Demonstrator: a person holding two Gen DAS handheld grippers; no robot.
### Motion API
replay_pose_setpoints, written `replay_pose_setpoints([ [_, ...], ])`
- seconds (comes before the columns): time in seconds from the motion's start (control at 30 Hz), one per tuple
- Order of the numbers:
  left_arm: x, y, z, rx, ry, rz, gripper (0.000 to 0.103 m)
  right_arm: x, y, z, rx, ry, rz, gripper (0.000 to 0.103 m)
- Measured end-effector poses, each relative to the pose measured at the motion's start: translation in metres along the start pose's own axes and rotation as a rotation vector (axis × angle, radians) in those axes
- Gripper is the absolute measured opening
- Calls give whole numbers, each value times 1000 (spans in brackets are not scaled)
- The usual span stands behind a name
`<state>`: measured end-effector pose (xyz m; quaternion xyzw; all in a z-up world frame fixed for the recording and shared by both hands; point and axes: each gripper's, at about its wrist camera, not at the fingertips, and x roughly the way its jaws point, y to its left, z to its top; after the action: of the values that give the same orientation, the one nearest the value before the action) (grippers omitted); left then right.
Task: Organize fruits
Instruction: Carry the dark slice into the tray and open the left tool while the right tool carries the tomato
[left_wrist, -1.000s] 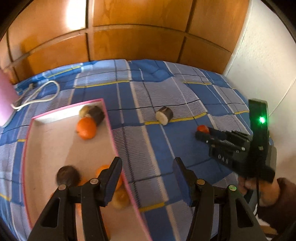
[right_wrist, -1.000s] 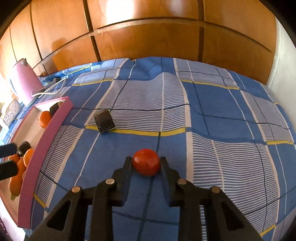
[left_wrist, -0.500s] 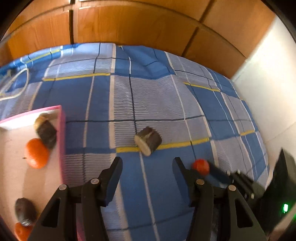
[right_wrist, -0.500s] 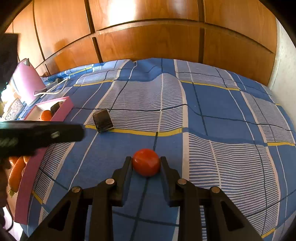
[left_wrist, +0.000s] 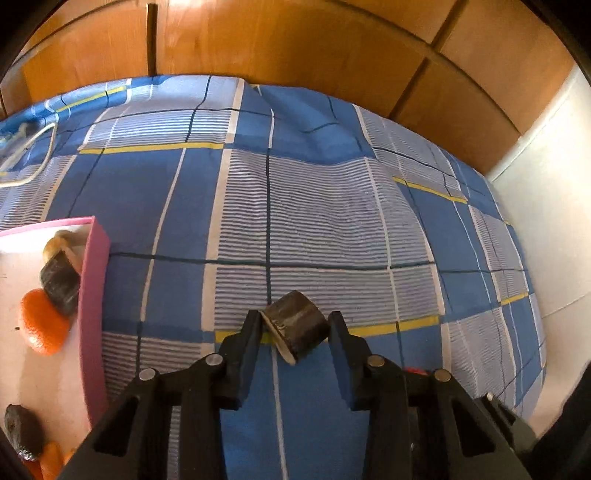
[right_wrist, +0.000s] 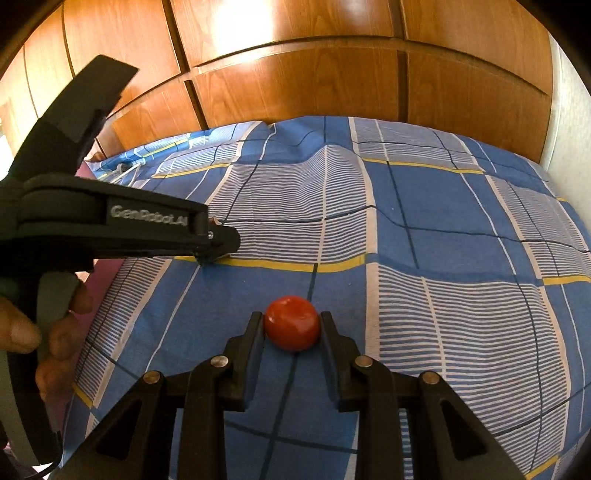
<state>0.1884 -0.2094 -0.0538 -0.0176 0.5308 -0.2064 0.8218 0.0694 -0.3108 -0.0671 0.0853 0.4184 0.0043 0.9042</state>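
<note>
Closing left gripper (left_wrist: 293, 325) now brackets dark fruit chunk (left_wrist: 297, 326), reached from pink tray (left_wrist: 94, 314); pads not yet seated. Right gripper (right_wrist: 292, 325) clamped on red fruit (right_wrist: 292, 328). Tray delivery expected next.

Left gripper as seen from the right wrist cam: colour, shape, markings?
The left gripper is matte black plastic with a long body tapering to the tip, an angular fin on top and a grey trigger below. Pale lettering on its side reads roughly "GenRobot.AI". In its own view, black wedge fingers carry round silver pivot pins.

Blue checked bedsheet (left_wrist: 314, 206) before glossy wooden wardrobe panels (right_wrist: 295, 74), white wall (left_wrist: 554, 184) at right.
</note>
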Motion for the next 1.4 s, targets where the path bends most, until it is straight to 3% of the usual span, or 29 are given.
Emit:
replay_pose_setpoints([
  [0.7, -96, 28, -53, 47, -137, 30, 37, -11, 34, -7, -71, 12, 10, 29],
  [1.4, -190, 123, -121, -60, -278, 146, 37, -35, 139, 6, -248, 10, 228, 29],
])
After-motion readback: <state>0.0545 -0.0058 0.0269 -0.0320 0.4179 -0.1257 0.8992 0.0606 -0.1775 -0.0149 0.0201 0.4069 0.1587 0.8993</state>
